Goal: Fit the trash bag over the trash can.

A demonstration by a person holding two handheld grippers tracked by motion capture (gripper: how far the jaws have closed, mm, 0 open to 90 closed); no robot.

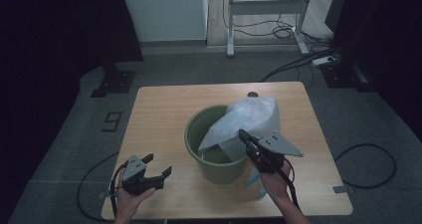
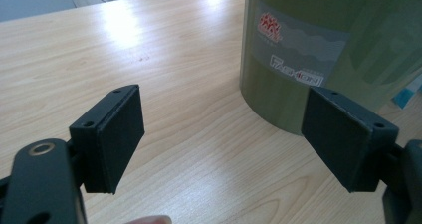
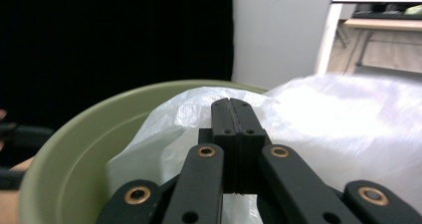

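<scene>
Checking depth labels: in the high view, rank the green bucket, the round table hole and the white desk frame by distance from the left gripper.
From the left gripper:
1. Green bucket, right of it.
2. Round table hole, far edge.
3. White desk frame, on the floor beyond.

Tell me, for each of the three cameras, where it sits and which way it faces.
High view: above the person's side, looking forward and down at the wooden table; both hands, left gripper, right gripper.
Left gripper view: rides the open left gripper, looking across the table at the round green plastic bucket.
Right gripper view: rides the right gripper, jaws together, facing the translucent white plastic bag.
All three share the bucket.
</scene>
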